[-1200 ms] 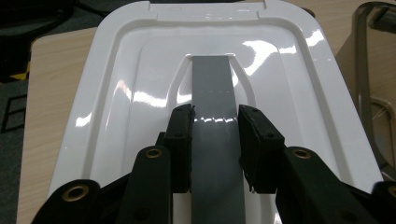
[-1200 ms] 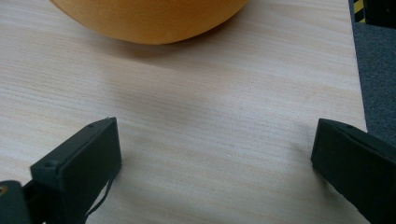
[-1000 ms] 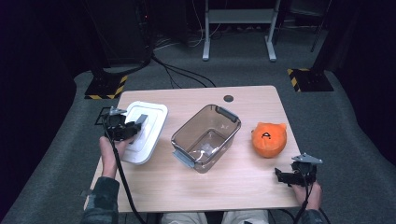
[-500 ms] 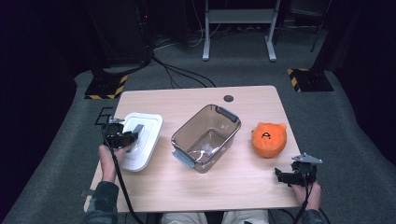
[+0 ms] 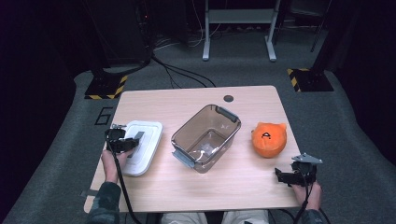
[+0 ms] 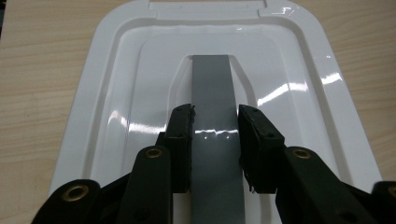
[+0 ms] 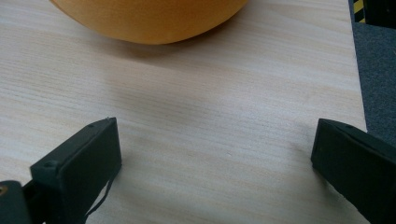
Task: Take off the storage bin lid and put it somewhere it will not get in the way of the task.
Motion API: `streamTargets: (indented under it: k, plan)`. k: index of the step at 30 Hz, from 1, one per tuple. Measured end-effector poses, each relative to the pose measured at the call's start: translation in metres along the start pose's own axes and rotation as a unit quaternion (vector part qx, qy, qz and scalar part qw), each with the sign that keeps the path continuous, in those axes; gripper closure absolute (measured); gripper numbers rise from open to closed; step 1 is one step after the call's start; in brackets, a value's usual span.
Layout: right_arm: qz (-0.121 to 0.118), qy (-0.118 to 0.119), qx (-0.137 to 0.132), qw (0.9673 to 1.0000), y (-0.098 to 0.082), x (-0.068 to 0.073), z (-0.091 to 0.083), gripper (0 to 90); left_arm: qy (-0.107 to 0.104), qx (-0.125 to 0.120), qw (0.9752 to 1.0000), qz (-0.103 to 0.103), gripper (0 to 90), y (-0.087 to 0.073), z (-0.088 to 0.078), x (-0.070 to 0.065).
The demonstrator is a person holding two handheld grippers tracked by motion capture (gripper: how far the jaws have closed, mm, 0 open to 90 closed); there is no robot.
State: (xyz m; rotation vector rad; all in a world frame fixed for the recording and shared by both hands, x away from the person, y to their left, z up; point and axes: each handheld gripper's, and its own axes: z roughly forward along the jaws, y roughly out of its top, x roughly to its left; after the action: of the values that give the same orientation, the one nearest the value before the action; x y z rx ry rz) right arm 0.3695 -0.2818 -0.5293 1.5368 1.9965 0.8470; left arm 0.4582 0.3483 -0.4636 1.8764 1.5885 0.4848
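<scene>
1. Two black jaws of the left gripper (image 6: pixel 215 140) pinch the grey strip handle (image 6: pixel 212 88) of the glossy white plastic lid (image 5: pixel 140 145), lying left of the clear plastic bin (image 5: pixel 205 137).
2. Handle's long axis runs straight ahead between those jaws.
3. Right gripper (image 5: pixel 293 176), jaws spread and empty, rests right of that bin.

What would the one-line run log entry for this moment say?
left gripper: shut on grey handle of white lid | right gripper: open, idle by orange plush | bin: uncovered
</scene>
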Motion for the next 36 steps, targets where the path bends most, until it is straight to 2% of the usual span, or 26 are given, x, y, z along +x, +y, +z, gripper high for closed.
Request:
streamTargets:
  k: [17, 21, 23, 29, 33, 34, 36]
  plan:
    - [0.000, 0.000, 0.000, 1.0000, 0.000, 0.000, 0.000, 0.9, 0.022, 0.021, 0.9995, 0.000, 66.4, -0.008, 0.023, -0.002]
    - [0.002, 0.000, 0.001, 1.0000, 0.000, 0.000, 0.000, 0.9, 0.028, 0.021, 0.9994, 0.004, 66.4, -0.010, 0.028, -0.003]
    - [0.001, 0.000, 0.000, 1.0000, 0.000, 0.000, 0.000, 1.0, 0.035, 0.030, 0.9989, 0.009, 66.4, -0.012, 0.033, -0.005]
    - [0.001, 0.001, 0.000, 1.0000, 0.000, 0.000, 0.000, 1.0, 0.042, 0.028, 0.9985, 0.020, 66.4, -0.013, 0.034, -0.007]
    - [0.001, 0.000, 0.000, 1.0000, 0.000, 0.000, 0.000, 1.0, 0.037, 0.028, 0.9988, 0.015, 65.7, -0.013, 0.034, -0.006]
    - [0.001, 0.001, 0.000, 1.0000, 0.000, 0.000, 0.000, 1.0, 0.039, 0.027, 0.9989, 0.006, 62.3, -0.013, 0.035, -0.005]
    - [0.002, 0.001, 0.000, 1.0000, 0.000, 0.000, 0.000, 1.0, 0.044, 0.030, 0.9986, 0.002, 49.0, -0.013, 0.034, -0.004]
